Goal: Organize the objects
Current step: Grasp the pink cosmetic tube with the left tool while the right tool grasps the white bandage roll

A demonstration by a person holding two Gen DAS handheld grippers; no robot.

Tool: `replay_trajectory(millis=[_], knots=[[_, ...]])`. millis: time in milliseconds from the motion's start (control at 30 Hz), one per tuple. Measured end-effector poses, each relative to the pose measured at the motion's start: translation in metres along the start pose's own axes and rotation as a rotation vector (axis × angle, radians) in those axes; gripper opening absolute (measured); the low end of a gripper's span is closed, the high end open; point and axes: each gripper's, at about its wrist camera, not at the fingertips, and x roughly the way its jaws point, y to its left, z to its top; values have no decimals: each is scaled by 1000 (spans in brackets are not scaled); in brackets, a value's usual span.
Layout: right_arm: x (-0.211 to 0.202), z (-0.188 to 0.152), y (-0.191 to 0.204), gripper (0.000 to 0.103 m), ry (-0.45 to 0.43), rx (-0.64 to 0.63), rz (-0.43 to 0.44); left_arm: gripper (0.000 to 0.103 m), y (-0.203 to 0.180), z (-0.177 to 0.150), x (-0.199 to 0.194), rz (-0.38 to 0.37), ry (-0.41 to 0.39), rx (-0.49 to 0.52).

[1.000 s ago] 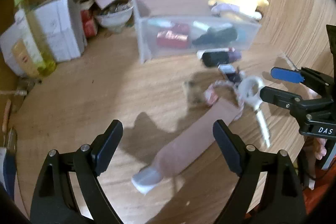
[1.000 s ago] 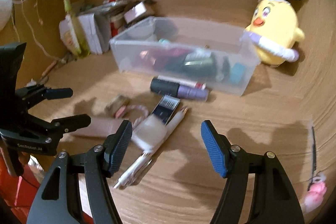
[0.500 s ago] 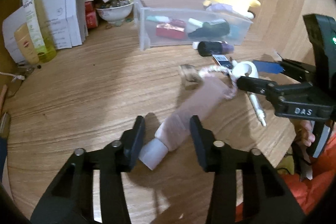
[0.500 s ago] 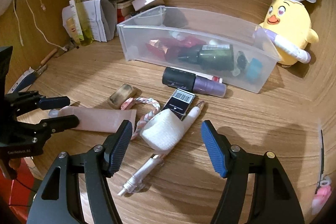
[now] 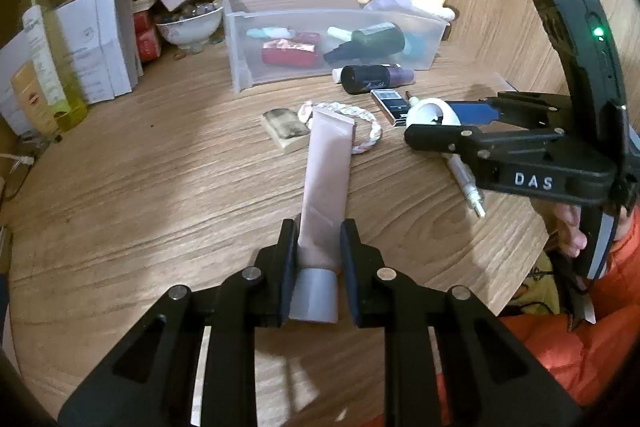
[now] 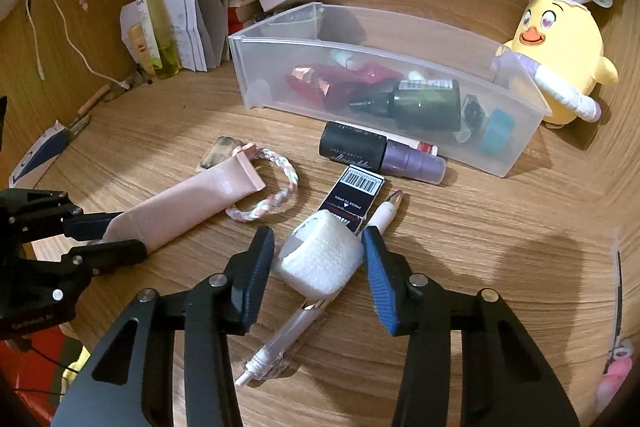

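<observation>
A pink tube (image 5: pixel 326 167) with a grey cap lies on the wooden table. My left gripper (image 5: pixel 319 255) is closing on it just above the cap, and both pads touch its sides; the right wrist view shows the same grip (image 6: pixel 130 233) on the pink tube (image 6: pixel 192 203). A white roll (image 6: pixel 320 259) rests on a clear pen (image 6: pixel 288 343). My right gripper (image 6: pixel 316 231) straddles that roll, its jaws closing and its blue pads close beside the roll without squeezing it. A clear bin (image 6: pixel 360 47) holding several bottles and packets stands behind.
Between grippers and bin lie a braided bracelet (image 6: pixel 280 195), a small tan block (image 6: pixel 218 153), a black barcode box (image 6: pixel 356 195) and a black-and-purple bottle (image 6: pixel 380 155). A yellow plush chick (image 6: pixel 556 39) sits at back right. Papers and a yellow bottle (image 6: pixel 156 27) crowd the back left.
The left jaws have come together from wide apart onto the pink tube, which now lies straight between them. The right jaws have narrowed around the white roll.
</observation>
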Motion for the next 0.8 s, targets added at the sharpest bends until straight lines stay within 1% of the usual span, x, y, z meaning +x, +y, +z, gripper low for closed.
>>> replay_trajectory(millis=[67, 167, 267, 300, 400, 433, 533, 600, 667, 800], knots=[[-1, 0, 0, 38, -4, -2, -2, 21, -1, 3, 3, 0, 0, 2], [-2, -2, 1, 38, -7, -2, -1, 21, -5, 6, 5, 25, 2, 4], [-5, -2, 0, 38, -17, 1, -4, 17, -5, 9, 3, 54, -12, -4], [-7, -2, -1, 38, -21, 4, -4, 15, -5, 10, 1, 56, -20, -11], [-10, 1, -2, 38, -35, 10, 0, 4, -3, 15, -6, 53, -47, -29], [-12, 2, -2, 38, -42, 12, 0, 2, -3, 17, -8, 48, -54, -33], [-16, 5, -3, 38, -56, 15, 3, 2, -4, 20, -10, 52, -65, -30], [-18, 5, -4, 38, -63, 17, 3, 2, -7, 21, -7, 45, -55, -19], [-20, 5, -5, 38, -69, 21, 1, 2, -10, 23, -5, 57, -47, -12], [-26, 7, -9, 38, -86, 31, -4, 2, -12, 30, -8, 56, -71, -20]])
